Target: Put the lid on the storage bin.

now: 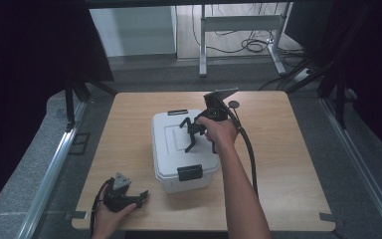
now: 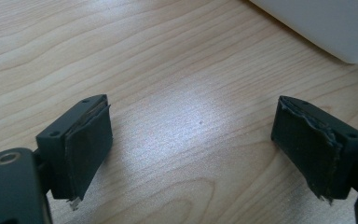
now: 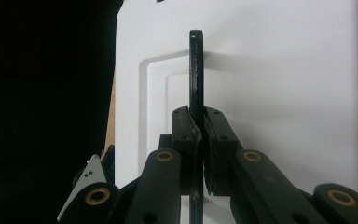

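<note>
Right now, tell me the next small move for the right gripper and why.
Probably lift straight up a little. The right gripper is shut on the black handle, which stands upright over the lid of the white box. The left gripper rests open on the table beside the box, not touching it.

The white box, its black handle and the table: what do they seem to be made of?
White box: probably moulded plastic, matte and smooth, with rounded edges and a stepped lid panel. Black handle, clamped in the right gripper: seemingly hard plastic, thin, with a slightly scuffed edge. Table: wood or wood-look laminate, with pale grain and a soft sheen.
</note>
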A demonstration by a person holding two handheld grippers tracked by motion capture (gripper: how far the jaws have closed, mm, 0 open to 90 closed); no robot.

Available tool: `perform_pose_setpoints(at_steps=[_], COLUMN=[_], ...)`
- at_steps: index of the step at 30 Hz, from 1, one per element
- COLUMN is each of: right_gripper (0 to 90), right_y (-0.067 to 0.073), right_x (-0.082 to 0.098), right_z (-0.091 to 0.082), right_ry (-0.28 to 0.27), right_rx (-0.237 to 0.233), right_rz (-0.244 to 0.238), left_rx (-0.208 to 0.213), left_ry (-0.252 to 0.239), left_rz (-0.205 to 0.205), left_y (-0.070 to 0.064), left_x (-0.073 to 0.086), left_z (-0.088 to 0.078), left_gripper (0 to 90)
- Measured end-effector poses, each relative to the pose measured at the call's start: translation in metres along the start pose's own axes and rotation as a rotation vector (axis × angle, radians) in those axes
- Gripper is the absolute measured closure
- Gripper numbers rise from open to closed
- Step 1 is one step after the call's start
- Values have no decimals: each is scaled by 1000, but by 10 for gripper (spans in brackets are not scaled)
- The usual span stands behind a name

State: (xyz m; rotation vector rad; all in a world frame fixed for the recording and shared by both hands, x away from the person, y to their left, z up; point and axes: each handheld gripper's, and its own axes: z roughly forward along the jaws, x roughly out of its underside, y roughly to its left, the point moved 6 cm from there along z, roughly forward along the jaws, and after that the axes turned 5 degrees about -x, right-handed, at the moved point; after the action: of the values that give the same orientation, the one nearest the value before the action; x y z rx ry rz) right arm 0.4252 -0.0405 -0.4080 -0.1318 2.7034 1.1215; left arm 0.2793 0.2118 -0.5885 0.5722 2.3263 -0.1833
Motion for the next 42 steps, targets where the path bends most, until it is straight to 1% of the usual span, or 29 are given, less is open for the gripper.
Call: perform_pose_setpoints(at_steps=[3, 7, 11, 17, 20, 23, 27, 29, 31, 35, 38, 40, 42], right_gripper=[838, 835, 836, 836, 838, 836, 837, 837, 836, 832, 810, 781, 746], right_y=[3, 11, 14, 9, 7, 7, 6, 6, 5, 5, 6, 5, 4], right_x=[1, 2, 1, 3, 3, 5, 5, 5, 4, 4, 4, 4, 3], right_z=[0, -1, -4, 2, 4, 8, 8, 8, 9, 9, 7, 5, 1], right_ry=[2, 9, -2, 9, 9, 11, 12, 10, 7, 9, 12, 2, -4], right_rx=[5, -11, -13, 2, -4, 5, -4, -1, 4, 1, 3, 6, 5], right_rz=[-12, -28, -28, -21, -10, -16, -9, -10, -18, -36, -69, -101, -117], left_rx=[0, 0, -1, 0, 3, 3, 3, 3, 4, 3, 3, 3, 3], left_ry=[0, 0, -2, 0, 2, 2, 3, 2, 2, 2, 2, 2, 2], left_rz=[0, 0, -1, 0, -2, -1, -1, -1, 0, 3, 3, 3, 3], left_y=[0, 0, 0, 0, 0, 0, -1, -1, 0, 0, 0, 0, 0], left_x=[0, 0, 0, 0, 0, 0, 0, 0, 0, 0, 0, 0, 0], left_z=[0, 0, 0, 0, 0, 0, 0, 0, 0, 0, 0, 0, 0], left_gripper=[123, 124, 124, 123, 122, 122, 122, 122, 122, 122, 122, 122, 122])
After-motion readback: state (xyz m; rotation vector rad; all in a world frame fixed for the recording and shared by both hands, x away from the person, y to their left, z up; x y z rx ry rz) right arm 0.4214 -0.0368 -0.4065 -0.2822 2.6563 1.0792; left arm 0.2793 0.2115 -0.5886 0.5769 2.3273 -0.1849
